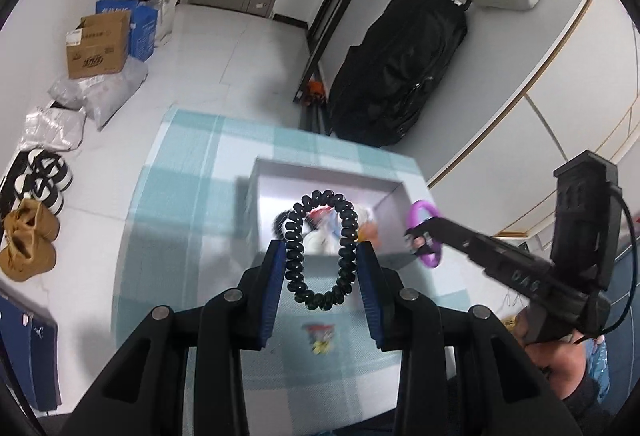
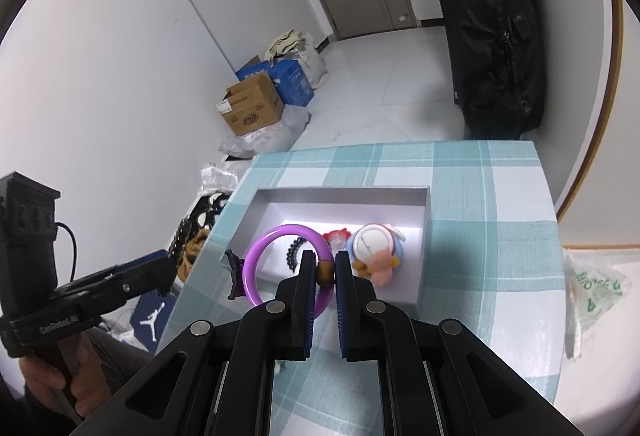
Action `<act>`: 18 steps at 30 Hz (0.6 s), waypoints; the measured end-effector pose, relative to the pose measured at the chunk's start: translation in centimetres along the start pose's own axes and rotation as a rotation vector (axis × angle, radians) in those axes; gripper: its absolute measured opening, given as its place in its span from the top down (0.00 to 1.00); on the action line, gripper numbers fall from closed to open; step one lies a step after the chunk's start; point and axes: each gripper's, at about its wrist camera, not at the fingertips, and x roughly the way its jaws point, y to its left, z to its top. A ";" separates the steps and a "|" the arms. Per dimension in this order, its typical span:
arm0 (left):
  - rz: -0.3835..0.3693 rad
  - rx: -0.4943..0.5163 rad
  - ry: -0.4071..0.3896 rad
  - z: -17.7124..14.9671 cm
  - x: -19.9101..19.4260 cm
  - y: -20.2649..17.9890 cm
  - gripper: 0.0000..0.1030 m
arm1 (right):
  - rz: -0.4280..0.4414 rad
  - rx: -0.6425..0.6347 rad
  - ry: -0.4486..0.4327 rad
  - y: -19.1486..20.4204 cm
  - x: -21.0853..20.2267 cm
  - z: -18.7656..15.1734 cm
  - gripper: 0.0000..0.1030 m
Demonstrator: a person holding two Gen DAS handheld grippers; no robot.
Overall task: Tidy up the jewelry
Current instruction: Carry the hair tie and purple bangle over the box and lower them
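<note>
A springy, light black spiral hair tie (image 1: 320,248) was pinched sideways by the left gripper (image 1: 322,268) and a rigid purple bangle (image 2: 288,264) clamped at its brown bead by the right gripper (image 2: 322,272), both above the grey box (image 2: 424,236) at the table's far edge.

White walls (image 2: 120,56); pale tiled floor (image 1: 224,48)

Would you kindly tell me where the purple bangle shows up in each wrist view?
Left wrist view: purple bangle at right of centre, in the right gripper.
Right wrist view: purple bangle low centre, just left of the fingers.
Shared landmark: grey box.
</note>
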 end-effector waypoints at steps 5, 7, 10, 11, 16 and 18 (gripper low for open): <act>-0.001 0.029 0.000 0.9 1.1 -1.1 0.70 | 0.002 0.019 0.000 -0.4 0.6 0.7 0.92; -0.001 0.036 0.011 1.3 1.9 -1.6 0.70 | 0.002 0.031 -0.001 -0.7 0.7 0.9 0.92; -0.010 0.021 0.033 1.7 2.8 -1.8 0.70 | 0.000 0.048 -0.002 -1.1 1.0 1.3 0.92; -0.009 0.014 0.035 1.8 3.1 -1.8 0.70 | 0.000 0.053 -0.001 -1.3 1.1 1.5 0.92; -0.006 0.010 0.055 2.3 4.4 -2.1 0.70 | 0.002 0.071 0.008 -1.8 1.8 2.2 0.92; -0.003 0.008 0.069 2.4 5.0 -2.1 0.70 | -0.004 0.073 0.013 -2.1 2.2 2.4 0.92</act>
